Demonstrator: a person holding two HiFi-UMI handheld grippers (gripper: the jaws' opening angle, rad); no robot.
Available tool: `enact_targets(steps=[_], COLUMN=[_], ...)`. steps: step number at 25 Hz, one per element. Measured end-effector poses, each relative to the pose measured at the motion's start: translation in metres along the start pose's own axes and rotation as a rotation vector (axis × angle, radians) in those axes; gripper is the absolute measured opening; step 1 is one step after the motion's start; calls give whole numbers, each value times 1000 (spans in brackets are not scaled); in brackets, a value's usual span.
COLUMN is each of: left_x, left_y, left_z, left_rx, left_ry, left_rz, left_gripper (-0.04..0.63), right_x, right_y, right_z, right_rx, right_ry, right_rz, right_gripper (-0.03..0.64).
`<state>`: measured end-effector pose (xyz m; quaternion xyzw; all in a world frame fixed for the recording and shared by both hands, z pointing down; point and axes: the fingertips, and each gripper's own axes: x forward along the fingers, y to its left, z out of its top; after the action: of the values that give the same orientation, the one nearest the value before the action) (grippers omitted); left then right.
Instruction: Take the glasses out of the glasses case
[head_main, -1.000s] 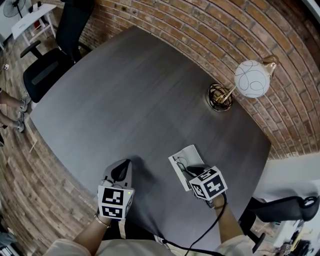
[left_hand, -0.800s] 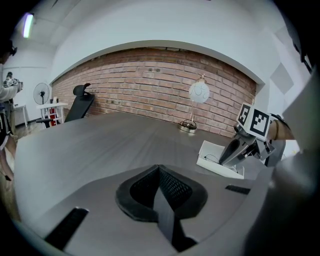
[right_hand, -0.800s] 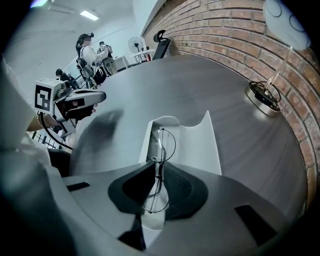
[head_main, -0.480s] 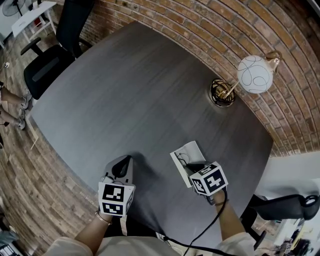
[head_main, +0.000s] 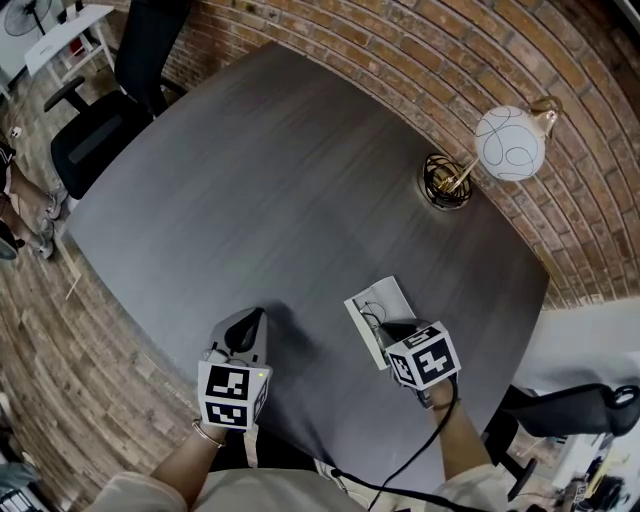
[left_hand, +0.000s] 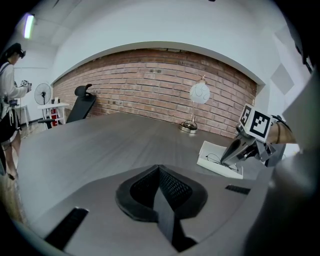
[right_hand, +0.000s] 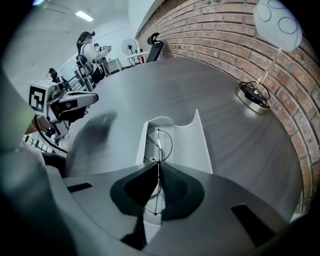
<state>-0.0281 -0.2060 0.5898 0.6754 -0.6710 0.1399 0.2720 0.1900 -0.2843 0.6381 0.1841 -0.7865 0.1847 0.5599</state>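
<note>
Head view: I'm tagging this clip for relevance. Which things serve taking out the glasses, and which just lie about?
In use: glasses case; glasses; right gripper, jaws shut on the glasses.
Lying about: lamp; office chair; left gripper, jaws shut, empty.

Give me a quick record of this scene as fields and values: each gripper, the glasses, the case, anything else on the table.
left gripper: shut, empty, low over the table
right gripper: shut on the glasses
glasses: thin wire frame, in the case
glasses case: white, open, lying on the table
other: lamp with globe shade at the far edge
</note>
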Motion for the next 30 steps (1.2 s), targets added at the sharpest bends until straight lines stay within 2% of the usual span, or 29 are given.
enact_targets(steps=[15,30], left_x=[-9,-26], left_y=[1,-8], left_z=[7,46], left_rx=[27,71], left_ry=[-14,-91], left_rz=[-3,-65], left_gripper=[14,14], right_x=[-23,-75], right_y=[-24,-8], right_z=[7,33], right_rx=[11,47], right_ry=[-82,-219], right_rz=[-188,-292], right_gripper=[40,40])
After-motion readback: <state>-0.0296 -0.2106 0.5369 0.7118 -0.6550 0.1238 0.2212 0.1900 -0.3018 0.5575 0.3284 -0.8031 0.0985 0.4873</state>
